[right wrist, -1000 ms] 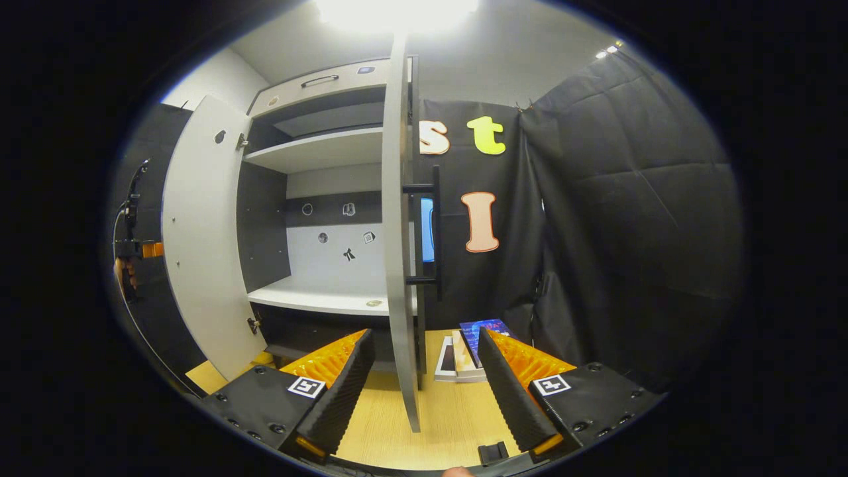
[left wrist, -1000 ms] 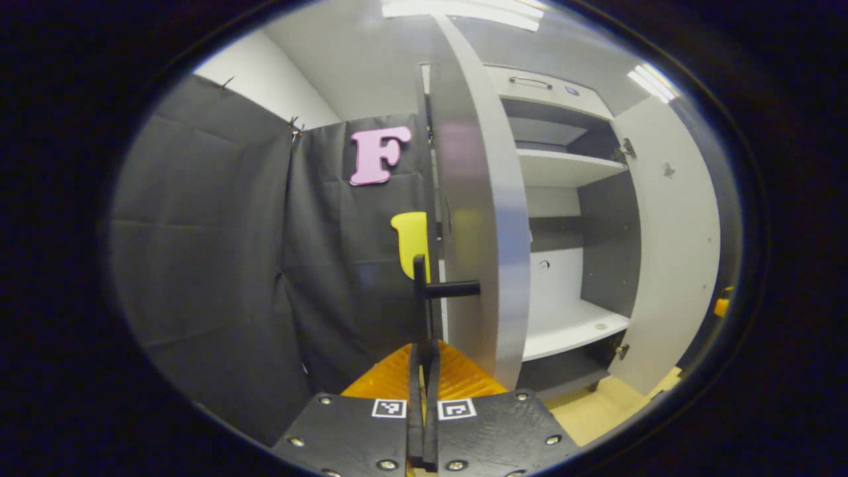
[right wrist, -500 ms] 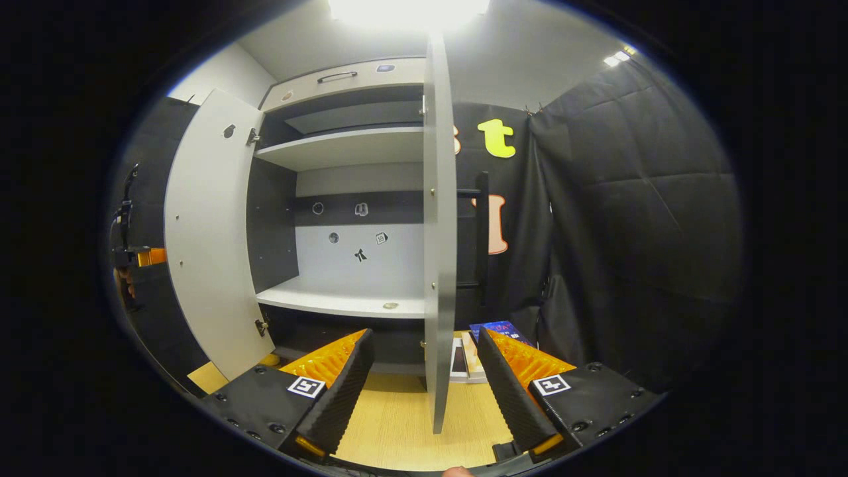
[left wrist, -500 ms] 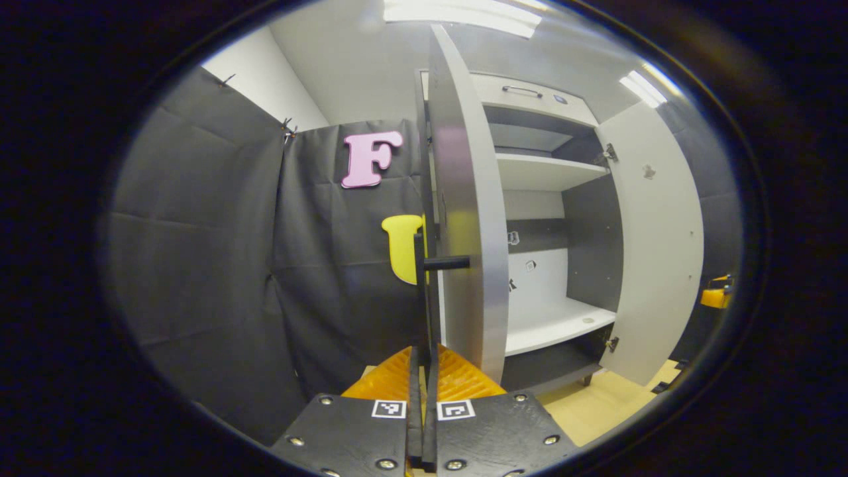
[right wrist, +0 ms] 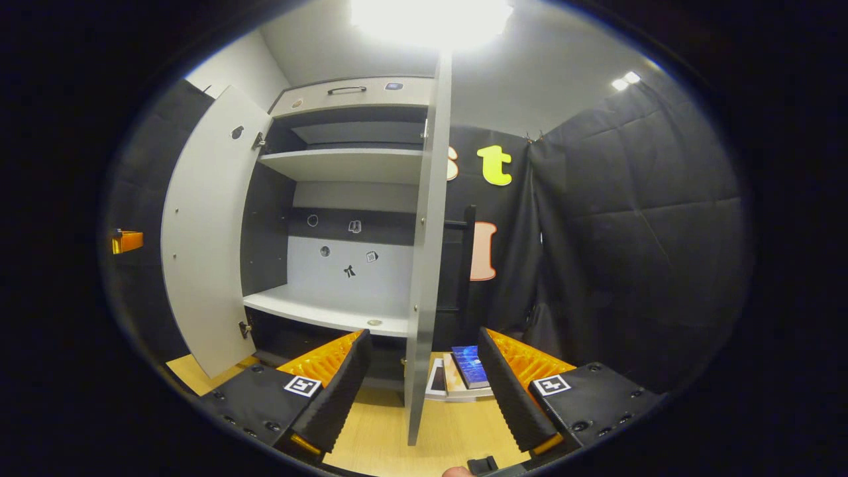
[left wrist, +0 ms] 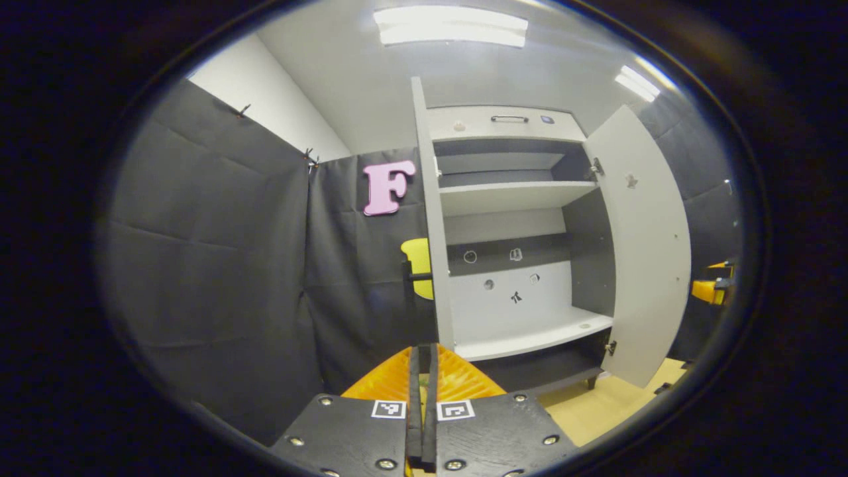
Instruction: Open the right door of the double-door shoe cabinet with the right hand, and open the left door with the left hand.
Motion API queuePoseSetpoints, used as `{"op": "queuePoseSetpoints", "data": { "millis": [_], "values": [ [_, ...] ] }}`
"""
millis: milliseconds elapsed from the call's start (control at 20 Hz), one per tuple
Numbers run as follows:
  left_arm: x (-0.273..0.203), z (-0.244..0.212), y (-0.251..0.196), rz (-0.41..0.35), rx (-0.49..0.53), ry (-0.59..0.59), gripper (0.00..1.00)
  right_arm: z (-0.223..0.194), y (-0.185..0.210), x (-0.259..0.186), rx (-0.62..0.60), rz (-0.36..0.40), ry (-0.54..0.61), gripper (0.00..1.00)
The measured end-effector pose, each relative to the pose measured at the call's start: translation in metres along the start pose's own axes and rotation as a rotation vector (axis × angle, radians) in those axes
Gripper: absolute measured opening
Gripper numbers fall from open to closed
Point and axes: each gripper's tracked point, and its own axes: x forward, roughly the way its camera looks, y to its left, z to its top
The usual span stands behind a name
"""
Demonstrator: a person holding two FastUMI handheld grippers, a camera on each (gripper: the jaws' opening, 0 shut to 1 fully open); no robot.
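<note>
Grey right door (right wrist: pixel 424 252) edge-on between wide right claw (right wrist: pixel 421 391), left claw (left wrist: pixel 422 411) closed, empty

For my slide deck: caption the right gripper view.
Open right tool facing the shoe cabinet, both doors swung wide, right door edge-on between its fingers.

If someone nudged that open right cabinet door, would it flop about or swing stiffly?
The right door is a flat rigid panel, so it probably won't bend. It hangs on hinges like the left door, so a light push likely swings it. Its long bar handle should give a firm hold.
</note>
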Motion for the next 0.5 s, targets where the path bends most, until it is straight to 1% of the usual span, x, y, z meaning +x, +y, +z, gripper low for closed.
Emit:
{"op": "queuePoseSetpoints", "data": {
  "millis": [200, 250, 300, 350, 400, 450, 500],
  "values": [
    [-0.029, -0.009, -0.006, 0.089, 0.093, -0.011, 0.02, 0.007, -0.003, -0.005, -0.005, -0.004, -0.044, 1.0],
    [-0.034, -0.012, -0.01, 0.098, 0.101, -0.004, 0.06, 0.008, -0.003, -0.007, 0.007, -0.002, -0.052, 0.97],
    [-0.038, -0.016, -0.015, 0.1, 0.099, 0.004, 0.08, 0.008, -0.003, -0.009, 0.028, -0.001, -0.052, 0.97],
    [-0.042, -0.019, -0.021, 0.101, 0.091, 0.009, 0.15, 0.007, -0.004, -0.01, 0.053, 0.0, -0.051, 1.0],
    [-0.045, -0.021, -0.024, 0.102, 0.085, 0.009, 0.29, 0.007, -0.004, -0.013, 0.074, 0.001, -0.055, 1.0],
    [-0.047, -0.022, -0.027, 0.101, 0.08, 0.005, 0.35, 0.009, -0.005, -0.015, 0.086, -0.005, -0.06, 0.97],
    [-0.049, -0.022, -0.031, 0.096, 0.077, 0.001, 0.51, 0.008, -0.008, -0.016, 0.09, -0.014, -0.062, 1.0]
  ]
}}
